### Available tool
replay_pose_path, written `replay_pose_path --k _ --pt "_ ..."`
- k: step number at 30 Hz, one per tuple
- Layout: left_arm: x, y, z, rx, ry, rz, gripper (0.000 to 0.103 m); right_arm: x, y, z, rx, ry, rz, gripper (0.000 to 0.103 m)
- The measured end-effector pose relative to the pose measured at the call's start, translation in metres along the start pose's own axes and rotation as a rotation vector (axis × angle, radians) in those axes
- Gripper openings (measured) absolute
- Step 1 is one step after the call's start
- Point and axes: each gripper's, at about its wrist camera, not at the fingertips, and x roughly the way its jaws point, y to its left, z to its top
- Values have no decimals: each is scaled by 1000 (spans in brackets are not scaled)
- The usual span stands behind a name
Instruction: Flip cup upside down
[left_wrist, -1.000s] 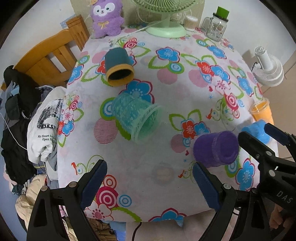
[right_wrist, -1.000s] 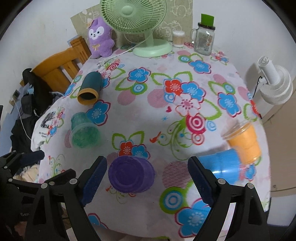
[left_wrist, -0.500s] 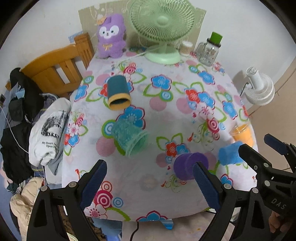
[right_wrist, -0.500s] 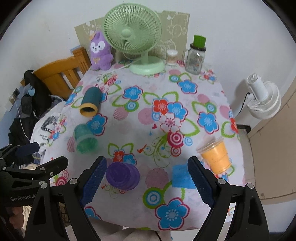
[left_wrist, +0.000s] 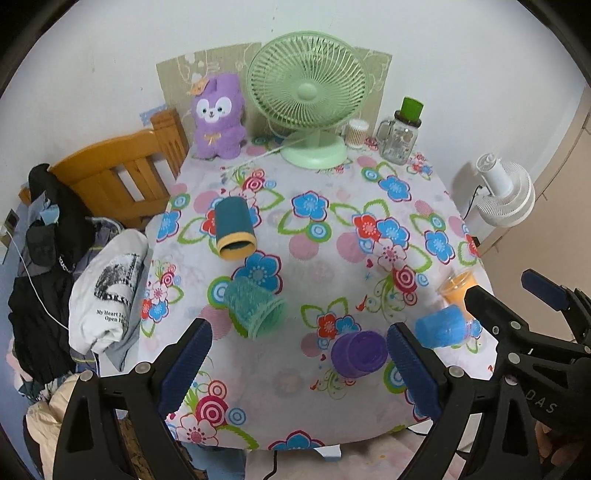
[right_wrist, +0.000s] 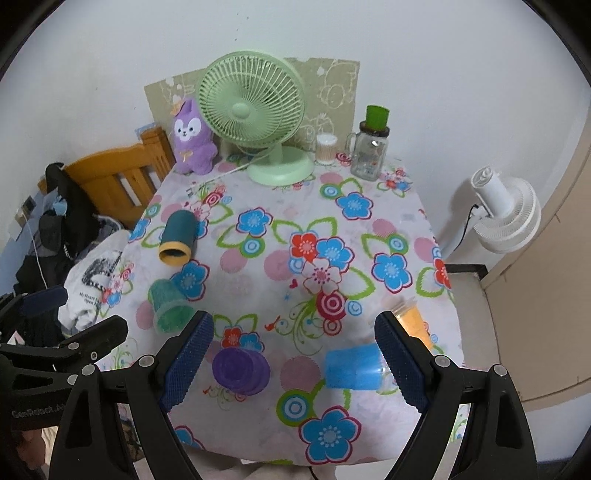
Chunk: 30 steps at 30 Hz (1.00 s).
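Note:
Several cups are on the flowered tablecloth (left_wrist: 332, 236). A dark teal cup with a yellow rim (left_wrist: 233, 229) (right_wrist: 178, 238), a green ribbed cup (left_wrist: 253, 306) (right_wrist: 168, 306), a purple cup (left_wrist: 359, 353) (right_wrist: 240, 371) and a blue cup (left_wrist: 440, 326) (right_wrist: 352, 366) lie on their sides. An orange cup (left_wrist: 458, 290) (right_wrist: 410, 319) stands mouth-up near the right edge. My left gripper (left_wrist: 299, 363) is open and empty above the near edge. My right gripper (right_wrist: 293, 365) is open and empty, with the purple and blue cups showing between its jaws.
A green desk fan (left_wrist: 308, 99), a purple plush toy (left_wrist: 218, 118), a glass jar with a green lid (left_wrist: 400, 138) and a small white pot (left_wrist: 356, 133) stand at the back. A wooden chair (left_wrist: 122, 173) with clothes is at the left. A white fan (left_wrist: 506, 195) is at the right.
Both grippers have pulled back and up from the table, so more of the table and wall shows. No cup has moved. Both grippers stay open.

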Motion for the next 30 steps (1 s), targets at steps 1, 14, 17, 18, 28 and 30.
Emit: replay_pose_path --k 1,14,17,18,28,30 --pt "-3 -1 1 1 -7 -2 97 -2 -1 1 5 -6 1 91" --pt "-12 -5 0 11 -29 -4 98 -14 -2 0 30 -33 -15 91" --pt "-13 -6 0 12 -28 -3 98 -14 -3 -1 29 -34 -17 91" --pt "-13 -6 0 13 -29 -2 98 -14 -3 -1 30 -34 -18 91" --pt "-13 -10 0 20 -34 -5 98 -17 -7 0 32 -42 -27 91" --pt "-13 -10 0 22 -35 -3 98 -17 -7 0 31 -42 -30 91"
